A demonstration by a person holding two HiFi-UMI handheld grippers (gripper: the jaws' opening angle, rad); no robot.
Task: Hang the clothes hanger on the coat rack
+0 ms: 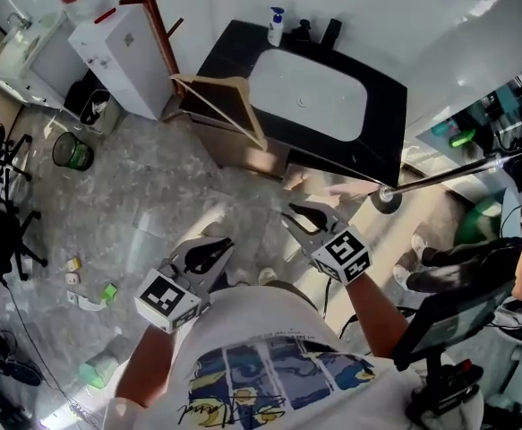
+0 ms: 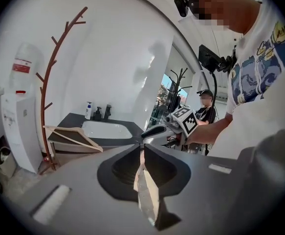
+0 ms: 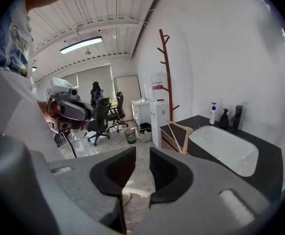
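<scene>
**Hanger [image 1: 220, 101] on counter end; both grippers well short of it**

Position: hanger lies across the left end of the dark counter [image 1: 388, 137], beside the basin and partly past the counter edge. The rack [image 1: 156, 12] stands just beside that end, its branches higher up the wall. The hook cannot be made out in any view.

Tools: left gripper [image 1: 225, 245] has its jaws pressed together with nothing between them. Right gripper [image 1: 301, 215] has its jaws a little apart, only floor showing through the gap. Both are held in front of the person, well apart from the hanger, so the task is not yet begun.

Handling, judged: pale wood, triangular frame, so likely light and stiff with no give under the pads. The smooth finish may slip in a loose pinch (the overhanging part looks easiest to reach). Best hold is probably a sloping shoulder arm close to the neck, which leaves the hook free for a branch. A grip far out on one arm would let it swing.

Risk: nudging it off the counter edge on approach.
</scene>
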